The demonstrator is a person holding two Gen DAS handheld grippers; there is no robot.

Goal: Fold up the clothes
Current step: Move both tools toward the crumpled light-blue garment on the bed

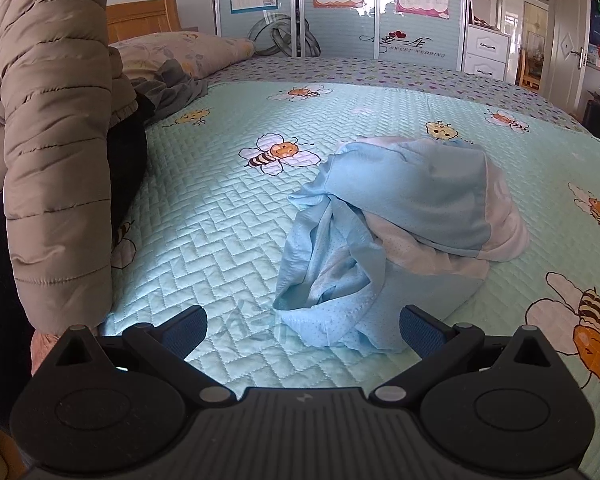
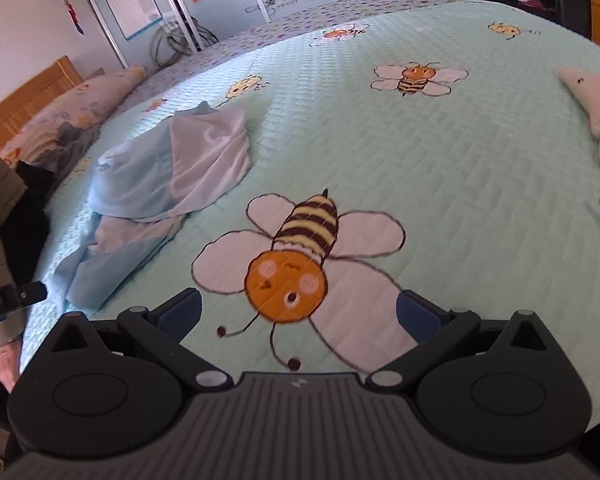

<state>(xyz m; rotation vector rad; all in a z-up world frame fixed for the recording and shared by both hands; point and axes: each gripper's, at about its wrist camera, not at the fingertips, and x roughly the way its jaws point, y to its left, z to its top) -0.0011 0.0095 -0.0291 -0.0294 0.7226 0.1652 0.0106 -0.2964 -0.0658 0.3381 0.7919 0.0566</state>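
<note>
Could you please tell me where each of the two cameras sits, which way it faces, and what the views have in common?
Left wrist: sits behind the open left tongs, low over the bed, facing the crumpled blue garment and the wardrobe; the person's padded sleeve shows at left.
Right wrist: sits behind the open right tongs, above a printed bee, facing across the bee-print bedspread; a white cloth lies at right.
Shared: the blue garment, the bedspread and the wardrobe.

Bee-print quilted bed (image 1: 220, 240), wooden headboard (image 1: 142, 20), wardrobe (image 1: 340, 12); probably daylight.
</note>
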